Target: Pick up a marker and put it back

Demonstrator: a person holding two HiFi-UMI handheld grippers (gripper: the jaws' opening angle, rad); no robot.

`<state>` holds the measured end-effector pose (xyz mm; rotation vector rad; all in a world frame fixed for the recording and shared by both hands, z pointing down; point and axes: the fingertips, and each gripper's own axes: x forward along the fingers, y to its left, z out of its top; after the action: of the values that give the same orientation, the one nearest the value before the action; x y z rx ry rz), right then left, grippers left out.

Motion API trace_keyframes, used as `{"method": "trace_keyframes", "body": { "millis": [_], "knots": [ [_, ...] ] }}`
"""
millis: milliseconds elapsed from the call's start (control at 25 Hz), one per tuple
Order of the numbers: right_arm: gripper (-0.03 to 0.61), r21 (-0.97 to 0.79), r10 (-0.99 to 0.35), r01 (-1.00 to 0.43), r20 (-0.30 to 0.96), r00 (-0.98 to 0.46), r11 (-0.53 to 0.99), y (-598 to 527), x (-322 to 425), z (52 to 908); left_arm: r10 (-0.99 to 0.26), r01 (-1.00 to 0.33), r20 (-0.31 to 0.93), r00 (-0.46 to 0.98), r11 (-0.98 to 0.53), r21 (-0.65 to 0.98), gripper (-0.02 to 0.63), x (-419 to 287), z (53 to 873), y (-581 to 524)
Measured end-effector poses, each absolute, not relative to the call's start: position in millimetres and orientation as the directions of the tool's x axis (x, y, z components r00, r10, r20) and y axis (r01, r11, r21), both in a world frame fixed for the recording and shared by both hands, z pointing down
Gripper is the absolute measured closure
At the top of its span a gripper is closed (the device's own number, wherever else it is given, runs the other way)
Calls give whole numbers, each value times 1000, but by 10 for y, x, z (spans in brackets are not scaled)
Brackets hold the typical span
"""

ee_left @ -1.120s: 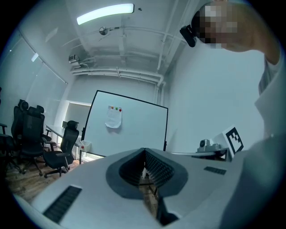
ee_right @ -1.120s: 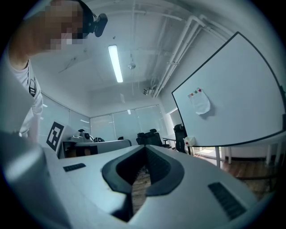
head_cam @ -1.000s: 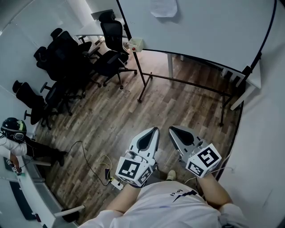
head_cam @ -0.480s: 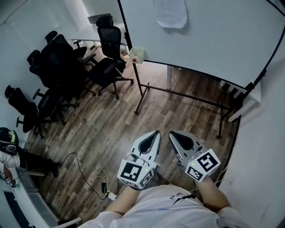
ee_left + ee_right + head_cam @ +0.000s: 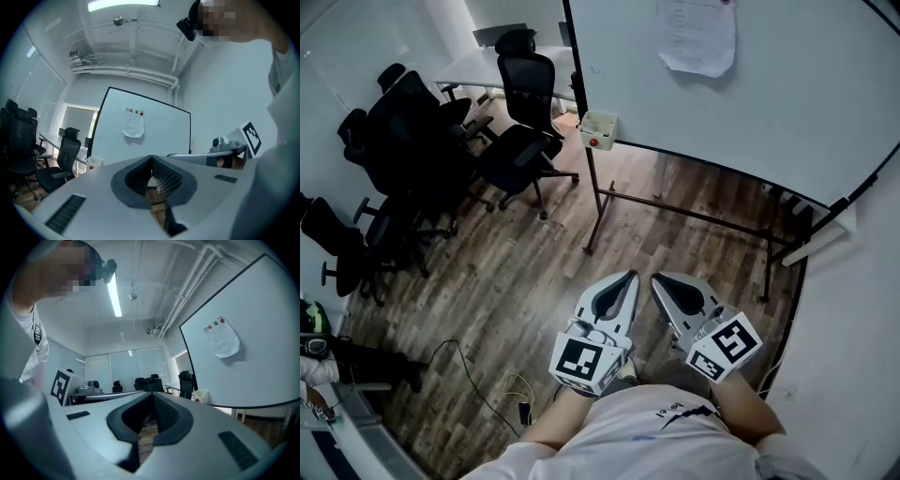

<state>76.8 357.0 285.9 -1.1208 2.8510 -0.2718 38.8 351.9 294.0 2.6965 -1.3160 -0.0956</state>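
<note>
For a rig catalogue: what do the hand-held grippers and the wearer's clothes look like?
The left hand-held gripper and right hand-held gripper: pale grey tapered shells, dark ribbed pads, each bearing a white cube with black square markers. White shirt.

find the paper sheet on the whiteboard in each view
Head view: sheet at the top, right of centre.
Left gripper view: sheet near centre, slightly left.
Right gripper view: sheet at right, above the middle.
Shared landmark: the red-button box at the whiteboard's corner.

Whiteboard (image 5: 769, 103) cut at top edge, print on paper sheet (image 5: 698, 37) unreadable, person (image 5: 356, 358) cropped at left edge
</note>
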Motion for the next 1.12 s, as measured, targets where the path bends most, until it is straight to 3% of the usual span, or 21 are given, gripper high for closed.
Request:
{"method": "trace_keyframes", "body": {
  "millis": [1120],
  "knots": [
    [565,-252,-554,-528,-38,-832,811,393,464,2923,-897,-897,102,430,-411,165,603,-126,3135,409]
  ]
}}
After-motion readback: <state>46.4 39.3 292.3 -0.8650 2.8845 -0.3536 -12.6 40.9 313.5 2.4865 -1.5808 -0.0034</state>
